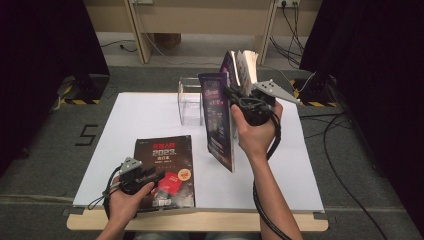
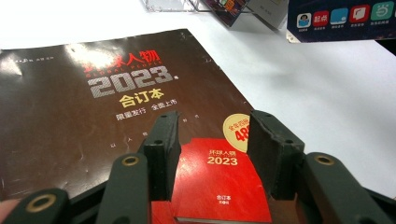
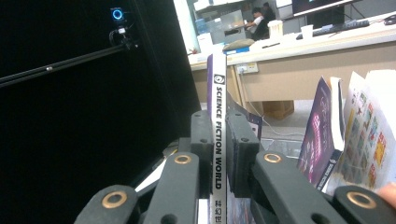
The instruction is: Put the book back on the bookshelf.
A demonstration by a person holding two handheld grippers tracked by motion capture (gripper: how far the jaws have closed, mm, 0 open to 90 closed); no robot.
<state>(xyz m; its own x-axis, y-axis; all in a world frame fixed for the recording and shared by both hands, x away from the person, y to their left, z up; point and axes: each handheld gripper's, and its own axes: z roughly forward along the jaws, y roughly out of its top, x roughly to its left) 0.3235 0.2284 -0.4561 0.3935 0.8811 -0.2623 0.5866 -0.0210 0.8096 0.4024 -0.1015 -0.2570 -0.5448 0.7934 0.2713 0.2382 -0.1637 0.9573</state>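
A dark brown magazine [image 1: 164, 169] with "2023" on its cover lies flat at the table's front left. My left gripper [image 1: 148, 176] rests over its lower part, jaws open, nothing between them; the cover [image 2: 93, 107] shows beneath the left gripper [image 2: 212, 135]. My right gripper [image 1: 230, 94] holds a purple magazine [image 1: 218, 120] upright above the table's middle. In the right gripper view the right gripper [image 3: 218, 128] is shut on that magazine's white spine [image 3: 217, 116], which reads "SCIENCE FICTION WORLD".
A clear acrylic stand [image 1: 190, 101] sits at the back middle of the white tabletop [image 1: 295, 170]. More magazines [image 1: 243, 67] stand upright behind my right gripper, also seen as upright magazines [image 3: 348, 130]. Black curtains flank the table; cables lie on the floor at right.
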